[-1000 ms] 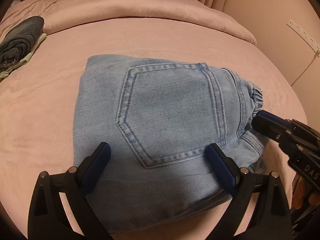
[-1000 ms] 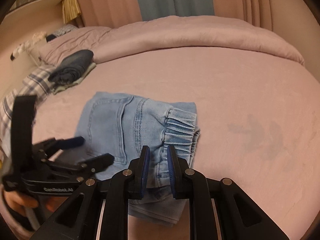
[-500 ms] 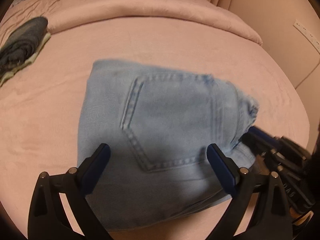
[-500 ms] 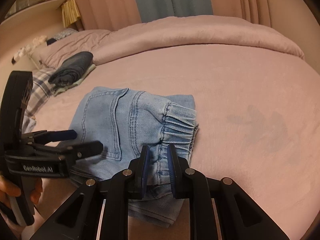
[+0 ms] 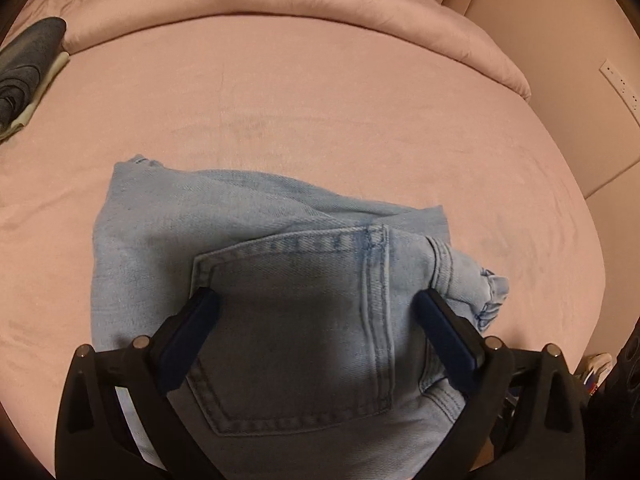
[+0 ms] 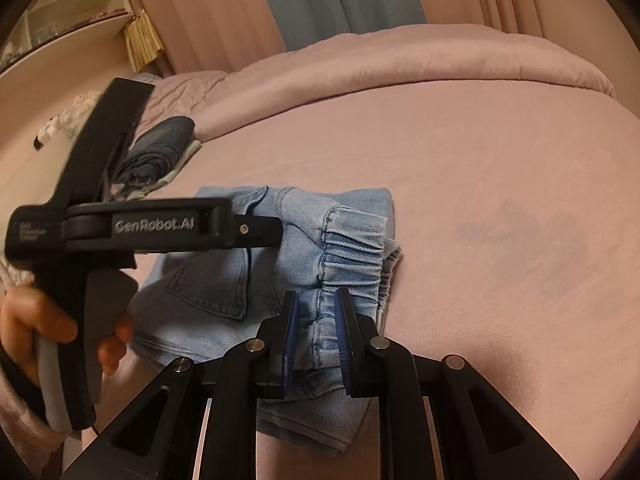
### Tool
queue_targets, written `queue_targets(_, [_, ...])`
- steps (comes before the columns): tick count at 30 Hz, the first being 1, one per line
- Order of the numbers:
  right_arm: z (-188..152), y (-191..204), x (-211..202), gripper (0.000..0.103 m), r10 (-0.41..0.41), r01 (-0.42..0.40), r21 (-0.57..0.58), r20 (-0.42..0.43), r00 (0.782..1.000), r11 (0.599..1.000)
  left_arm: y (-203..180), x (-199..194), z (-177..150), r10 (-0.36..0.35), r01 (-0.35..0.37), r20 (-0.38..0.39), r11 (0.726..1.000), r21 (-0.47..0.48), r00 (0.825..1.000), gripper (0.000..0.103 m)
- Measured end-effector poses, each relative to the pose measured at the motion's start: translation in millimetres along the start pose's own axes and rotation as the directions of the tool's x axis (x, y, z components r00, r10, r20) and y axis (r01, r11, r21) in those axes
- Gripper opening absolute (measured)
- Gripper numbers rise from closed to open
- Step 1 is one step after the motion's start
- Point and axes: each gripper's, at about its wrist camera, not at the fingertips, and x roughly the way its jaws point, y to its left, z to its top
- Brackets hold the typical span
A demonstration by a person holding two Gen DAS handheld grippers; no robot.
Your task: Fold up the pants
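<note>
Light blue folded jeans (image 5: 288, 280) lie on the pink bed, back pocket up; they also show in the right wrist view (image 6: 304, 248). My left gripper (image 5: 316, 304) is open, its fingers wide apart over the pocket; its body shows in the right wrist view (image 6: 160, 228), held in a hand. My right gripper (image 6: 316, 308) is nearly closed, with the jeans' elastic waistband edge between its blue pads; whether it pinches the denim is unclear.
A folded stack of dark clothes (image 5: 24, 64) sits at the bed's far left, also in the right wrist view (image 6: 156, 152). A rolled pink duvet (image 5: 280, 4) runs along the back. The bed edge and wall (image 5: 580, 120) are to the right.
The left gripper moved forward and lower over the jeans, which now fill more of its view. The jeans' far layer looks shifted and rumpled. The right gripper keeps its spot at the waistband.
</note>
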Motion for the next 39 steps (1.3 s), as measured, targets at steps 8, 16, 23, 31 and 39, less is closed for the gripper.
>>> queue_targets(8, [3.2,-2.7,1.1,0.017,0.003,-0.003,0.003,-0.004,1.0,1.0,3.5,4.1,9.4,-0.026,0.026,-0.009,1.0,-0.006,1.0,0.102])
queue_targets(16, [14.8,-15.3,-6.8,0.028,0.065,-0.062,0.074,-0.045,0.997,0.995,40.6,-58.0,-29.6,0.043,-0.042,0.159,0.999,-0.014,0.986,0.1])
queue_targets(23, [27.7,-1.1,-17.3,0.046,0.06,-0.059,0.063,-0.02,0.998,0.996,107.4,-61.9,-73.4,-0.035,0.061,0.129,0.977,-0.203,0.991,0.087])
queue_targets(31, [67.4,44.4,14.1,0.046,0.169,-0.169,0.002,-0.057,0.984,0.986,107.7,-52.5,-99.2,-0.226,0.258,0.15,0.932,-0.254,0.963,0.054])
queue_targets(39, [96.2,92.7,75.0,0.046,0.224,-0.232,-0.026,-0.176,0.959,0.972,114.2,-58.1,-112.7,-0.26,0.303,0.184,0.914,-0.269,0.948,0.047])
